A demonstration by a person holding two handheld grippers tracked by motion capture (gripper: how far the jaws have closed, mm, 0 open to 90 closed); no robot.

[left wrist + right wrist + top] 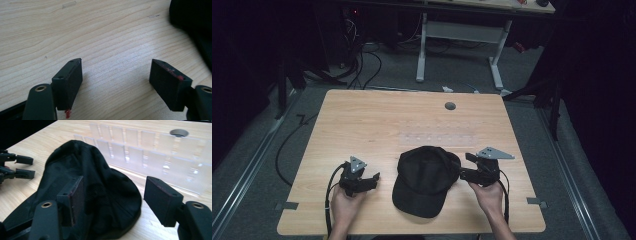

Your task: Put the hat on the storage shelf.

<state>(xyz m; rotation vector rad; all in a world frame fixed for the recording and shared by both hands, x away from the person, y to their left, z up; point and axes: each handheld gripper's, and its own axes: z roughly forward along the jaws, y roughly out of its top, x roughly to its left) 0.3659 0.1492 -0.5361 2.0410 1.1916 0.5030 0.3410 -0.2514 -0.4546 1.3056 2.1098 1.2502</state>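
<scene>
Sitting at the left of the wooden table (362, 120), held in the person's left hand (343, 200): the left gripper (373, 179), pointing toward the middle. Jaws standing wide apart, holding nothing, with bare wood grain showing between them in the left gripper view (116, 72) and a dark edge of the black cap (192, 20) reaching in at the upper right corner.

Lying near the table's front edge, between the two grippers: the black cap (426, 180), crown toward the far side, brim pointing back toward the person. Resting just beyond it on the tabletop: a clear plastic tray (439, 137) with rows of small compartments, seen more plainly in the right gripper view (150, 155). Farther off, near the far edge: a round grey grommet hole (450, 106).

Sitting at the right, gripped by the right hand (488, 192): the right gripper (465, 166), aiming leftward at the cap's crown. Jaws spread wide in the right gripper view (113, 195), clamping nothing, the left one overlapping the cap's dome (100, 192) in that view; touching or not, impossible to tell.
</scene>
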